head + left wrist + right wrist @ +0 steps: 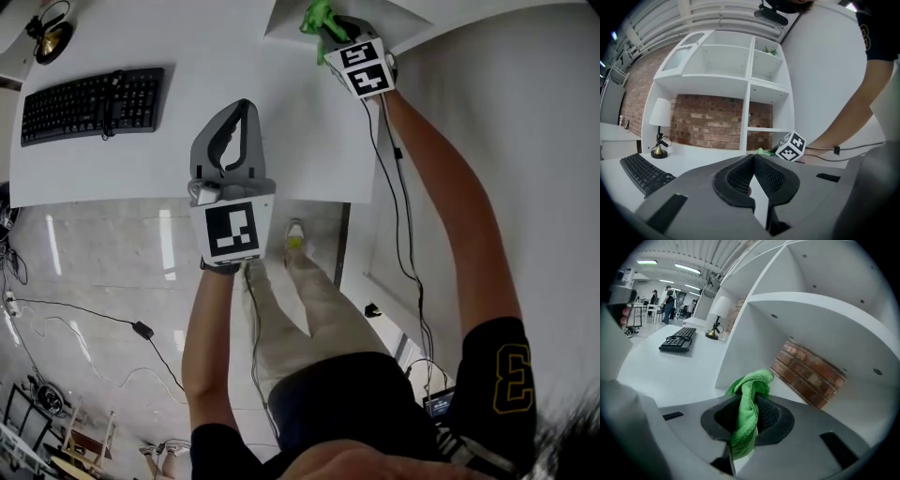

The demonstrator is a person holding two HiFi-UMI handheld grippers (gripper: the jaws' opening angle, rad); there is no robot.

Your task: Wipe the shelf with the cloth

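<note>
The white shelf (806,305) stands on the desk (281,112). The left hand-held gripper (242,108) hovers over the desk beside the keyboard (92,103), jaws together and empty. The right hand-held gripper (750,398) is at the shelf's lowest right compartment, jaws clamped on the green cloth (754,380).

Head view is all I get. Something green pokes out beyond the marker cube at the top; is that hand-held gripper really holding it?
Observer: Yes. The right gripper view shows the right hand-held gripper shut on a green cloth, which is bunched between its jaws.
Operator: What is it aimed at?
Observer: An open shelf compartment, with a brick wall showing at its back.
Operator: And the other one?
Observer: The left hand-held gripper is shut, with nothing between its jaws.
</note>
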